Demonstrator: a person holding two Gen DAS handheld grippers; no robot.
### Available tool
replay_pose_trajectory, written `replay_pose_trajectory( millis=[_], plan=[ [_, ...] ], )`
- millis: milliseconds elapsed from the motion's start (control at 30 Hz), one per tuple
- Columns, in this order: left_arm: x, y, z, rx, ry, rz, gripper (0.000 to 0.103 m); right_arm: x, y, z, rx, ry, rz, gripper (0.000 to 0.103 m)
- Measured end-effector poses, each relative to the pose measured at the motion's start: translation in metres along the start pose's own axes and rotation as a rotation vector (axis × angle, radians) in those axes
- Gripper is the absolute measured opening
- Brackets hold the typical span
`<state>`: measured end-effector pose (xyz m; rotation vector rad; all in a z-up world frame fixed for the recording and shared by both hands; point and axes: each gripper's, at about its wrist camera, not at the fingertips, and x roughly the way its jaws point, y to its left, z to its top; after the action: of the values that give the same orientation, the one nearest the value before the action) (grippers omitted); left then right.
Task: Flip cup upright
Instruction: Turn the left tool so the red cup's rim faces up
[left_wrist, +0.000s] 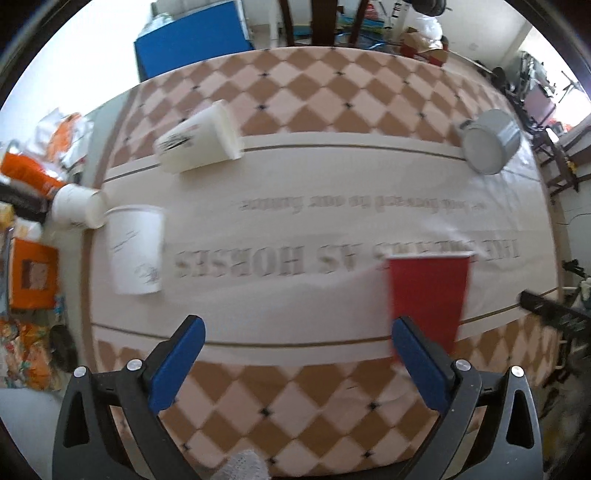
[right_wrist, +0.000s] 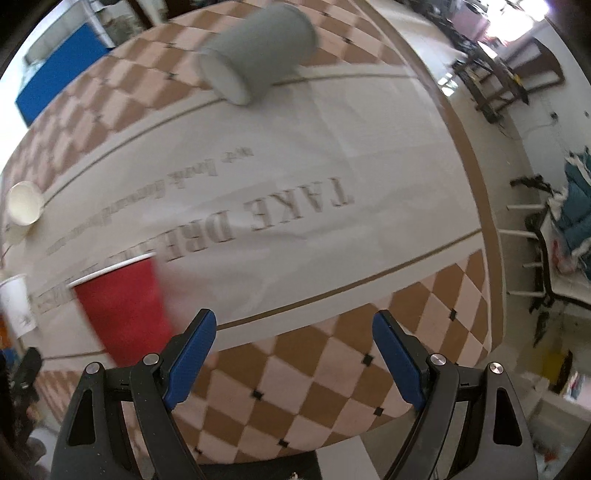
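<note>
A red cup (left_wrist: 428, 299) stands upright on the table, just beyond my left gripper's right finger; it also shows in the right wrist view (right_wrist: 125, 306), left of the right gripper. A grey cup (left_wrist: 487, 142) lies on its side at the far right, its mouth toward me; it also shows in the right wrist view (right_wrist: 258, 55). A white cup (left_wrist: 199, 138) lies on its side at the far left. Another white cup (left_wrist: 136, 249) stands upright, and a third white cup (left_wrist: 77, 210) lies at the table's left edge. My left gripper (left_wrist: 299, 332) is open and empty. My right gripper (right_wrist: 293, 326) is open and empty.
The table wears a checkered cloth with a printed white band (left_wrist: 332, 229). Orange packets and clutter (left_wrist: 33, 266) lie off the left edge. A blue box (left_wrist: 188, 44) stands behind the table. Chairs and clutter (right_wrist: 546, 258) stand to the right on the floor.
</note>
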<state>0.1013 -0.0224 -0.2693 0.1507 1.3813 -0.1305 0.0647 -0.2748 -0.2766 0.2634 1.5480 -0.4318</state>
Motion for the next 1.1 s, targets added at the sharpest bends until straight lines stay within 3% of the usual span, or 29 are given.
replay_pose_trajectory(
  millis=[100,333,633,933,1100],
  plan=[
    [0.008,0.019,-0.013,-0.014,0.02,0.053,0.103,-0.011,0.018,-0.004,-0.05,-0.005,0.036,0.088],
    [0.04,0.048,-0.039,-0.093,0.096,0.084,0.103,-0.014,0.071,-0.01,-0.162,0.02,0.094,0.088],
    [0.062,0.047,-0.061,-0.104,0.14,0.082,0.103,0.013,0.122,-0.004,-0.251,0.047,0.072,0.088],
    [0.073,0.042,-0.069,-0.104,0.161,0.067,0.103,0.032,0.14,0.002,-0.284,0.067,0.053,0.088],
    [0.076,0.033,-0.068,-0.091,0.166,0.069,0.103,0.038,0.145,0.002,-0.289,0.067,0.068,0.077]
  ],
)
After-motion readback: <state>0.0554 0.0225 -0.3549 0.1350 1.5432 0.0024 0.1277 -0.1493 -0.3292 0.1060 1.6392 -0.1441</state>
